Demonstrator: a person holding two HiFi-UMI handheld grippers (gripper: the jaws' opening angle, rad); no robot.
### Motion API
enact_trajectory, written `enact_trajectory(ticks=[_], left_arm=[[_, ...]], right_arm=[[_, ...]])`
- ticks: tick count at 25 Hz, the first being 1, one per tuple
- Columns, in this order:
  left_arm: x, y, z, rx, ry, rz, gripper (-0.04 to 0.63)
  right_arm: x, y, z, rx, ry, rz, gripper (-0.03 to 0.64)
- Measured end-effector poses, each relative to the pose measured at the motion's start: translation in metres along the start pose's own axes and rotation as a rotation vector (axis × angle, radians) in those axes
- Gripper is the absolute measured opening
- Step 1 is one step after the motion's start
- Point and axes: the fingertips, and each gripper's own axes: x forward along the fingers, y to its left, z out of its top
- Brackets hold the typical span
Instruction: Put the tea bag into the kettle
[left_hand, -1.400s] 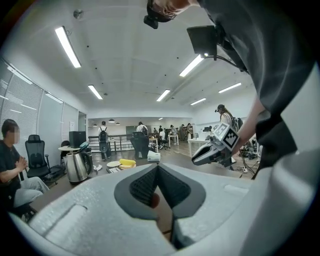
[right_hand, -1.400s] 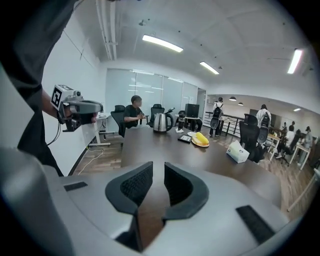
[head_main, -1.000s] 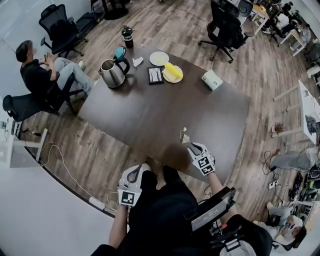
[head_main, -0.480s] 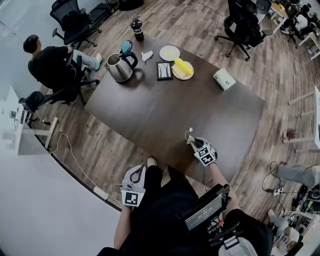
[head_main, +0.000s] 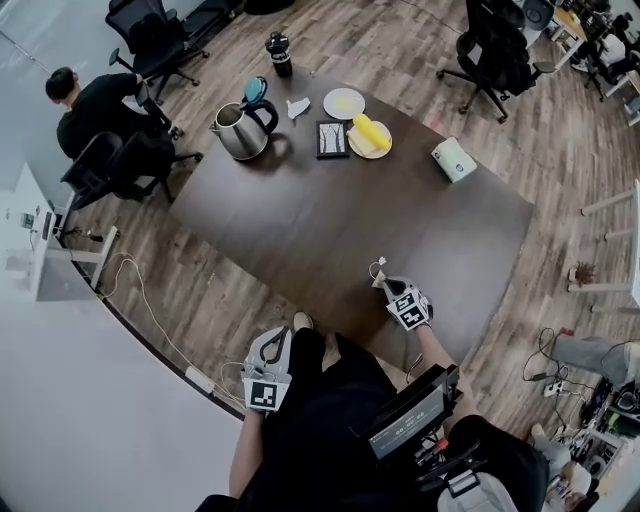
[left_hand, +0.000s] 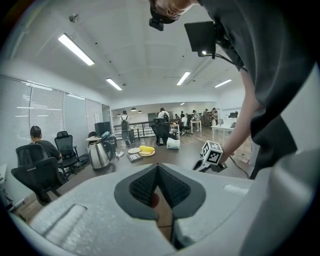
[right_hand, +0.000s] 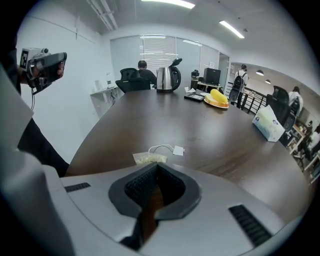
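Observation:
A steel kettle (head_main: 238, 130) with a black handle stands at the table's far left corner; it also shows in the right gripper view (right_hand: 166, 78) and the left gripper view (left_hand: 99, 155). The tea bag (head_main: 378, 272) lies flat near the table's front edge, its string and tag beside it. In the right gripper view the tea bag (right_hand: 150, 158) sits just beyond my right gripper (right_hand: 157, 168), which is shut and empty. In the head view my right gripper (head_main: 388, 287) hovers right behind the bag. My left gripper (head_main: 270, 342) is shut, off the table by my legs.
Near the kettle are a teal lid (head_main: 254, 91), a black bottle (head_main: 278, 54), a white plate (head_main: 343, 103), a plate with a yellow item (head_main: 368, 135) and a black tray (head_main: 331, 140). A tissue box (head_main: 454, 159) sits far right. A person (head_main: 95, 100) sits at left.
My right gripper has edged a little closer to the tea bag. The head view has shifted. The seated person at left has turned away in the chair.

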Motion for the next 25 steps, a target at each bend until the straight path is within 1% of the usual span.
enact_trajectory(ticks=[3,6,13,16,20,23,25], left_arm=[[0.002,0.002,0.003,-0.002,-0.004,-0.001,0.002],[0.008,0.003,0.004,0.011,-0.009,-0.019,0.002],[0.015,0.010,0.018,0.032,-0.050,-0.053,0.002],[0.021,0.016,0.024,0.048,-0.070,-0.067,0.002],[0.026,0.025,0.026,0.067,-0.091,-0.074,0.002],[0.030,0.031,0.029,0.045,-0.117,-0.072,0.002],[0.032,0.033,0.028,0.044,-0.119,-0.076,0.002]], right_arm=[[0.000,-0.001,0.001,0.015,-0.004,0.003,0.006],[-0.002,-0.006,0.009,0.038,-0.022,-0.010,0.006],[-0.022,-0.004,0.023,0.083,-0.067,-0.047,0.006],[-0.029,-0.006,0.036,0.084,-0.115,-0.067,0.006],[-0.040,-0.003,0.054,0.093,-0.132,-0.085,0.006],[-0.046,-0.003,0.071,0.111,-0.167,-0.097,0.006],[-0.052,-0.002,0.080,0.130,-0.195,-0.102,0.006]])
